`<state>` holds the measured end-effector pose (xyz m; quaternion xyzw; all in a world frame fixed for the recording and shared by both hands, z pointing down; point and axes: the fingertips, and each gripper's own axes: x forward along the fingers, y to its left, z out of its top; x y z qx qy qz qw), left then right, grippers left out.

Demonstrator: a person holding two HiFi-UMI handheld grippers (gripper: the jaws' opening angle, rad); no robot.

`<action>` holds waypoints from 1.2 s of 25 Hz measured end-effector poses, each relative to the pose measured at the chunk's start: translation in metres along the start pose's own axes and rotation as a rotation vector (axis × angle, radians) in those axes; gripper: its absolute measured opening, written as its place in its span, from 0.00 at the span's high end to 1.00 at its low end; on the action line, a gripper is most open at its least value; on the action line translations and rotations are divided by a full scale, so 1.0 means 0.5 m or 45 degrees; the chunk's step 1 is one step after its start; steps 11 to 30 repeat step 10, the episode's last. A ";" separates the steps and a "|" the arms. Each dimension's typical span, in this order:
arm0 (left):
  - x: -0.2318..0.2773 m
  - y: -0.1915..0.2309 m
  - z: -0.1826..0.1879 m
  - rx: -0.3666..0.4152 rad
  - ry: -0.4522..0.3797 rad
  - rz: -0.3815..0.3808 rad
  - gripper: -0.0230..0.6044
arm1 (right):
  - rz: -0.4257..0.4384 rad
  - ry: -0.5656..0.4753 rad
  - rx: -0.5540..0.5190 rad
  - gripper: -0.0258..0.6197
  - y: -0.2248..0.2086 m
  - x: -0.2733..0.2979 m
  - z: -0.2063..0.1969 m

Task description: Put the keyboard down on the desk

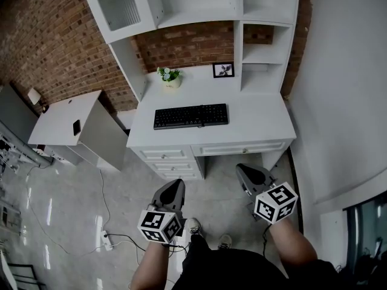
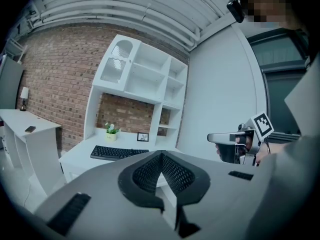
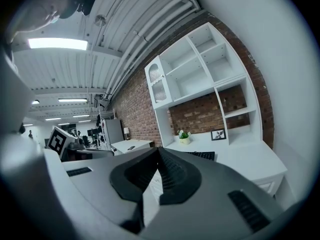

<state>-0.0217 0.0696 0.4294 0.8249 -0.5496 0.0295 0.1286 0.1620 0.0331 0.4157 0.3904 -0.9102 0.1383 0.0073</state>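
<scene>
A black keyboard [image 1: 191, 116] lies flat on the white desk [image 1: 254, 125], towards its left half; it also shows as the keyboard [image 2: 119, 153] in the left gripper view and partly as the keyboard [image 3: 202, 155] behind the jaws in the right gripper view. Both grippers hang well short of the desk, over the floor. My left gripper [image 1: 176, 187] is shut and holds nothing, its jaws meeting at the tip [image 2: 161, 156]. My right gripper [image 1: 244, 172] is shut too and empty, seen from its own camera [image 3: 159, 151].
A small potted plant [image 1: 170, 76] and a framed picture [image 1: 223, 70] stand at the desk's back under white shelves [image 1: 199, 5]. A second white table [image 1: 66, 118] with a dark phone stands to the left. A power strip and cables [image 1: 106, 239] lie on the floor.
</scene>
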 end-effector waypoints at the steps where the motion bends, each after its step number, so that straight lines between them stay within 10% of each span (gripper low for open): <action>1: -0.002 0.001 0.000 -0.001 -0.001 0.001 0.93 | 0.001 0.000 -0.002 0.93 0.002 0.000 0.001; 30: -0.007 0.002 0.000 0.000 -0.007 0.006 0.93 | 0.010 -0.005 -0.009 0.93 0.006 -0.001 0.001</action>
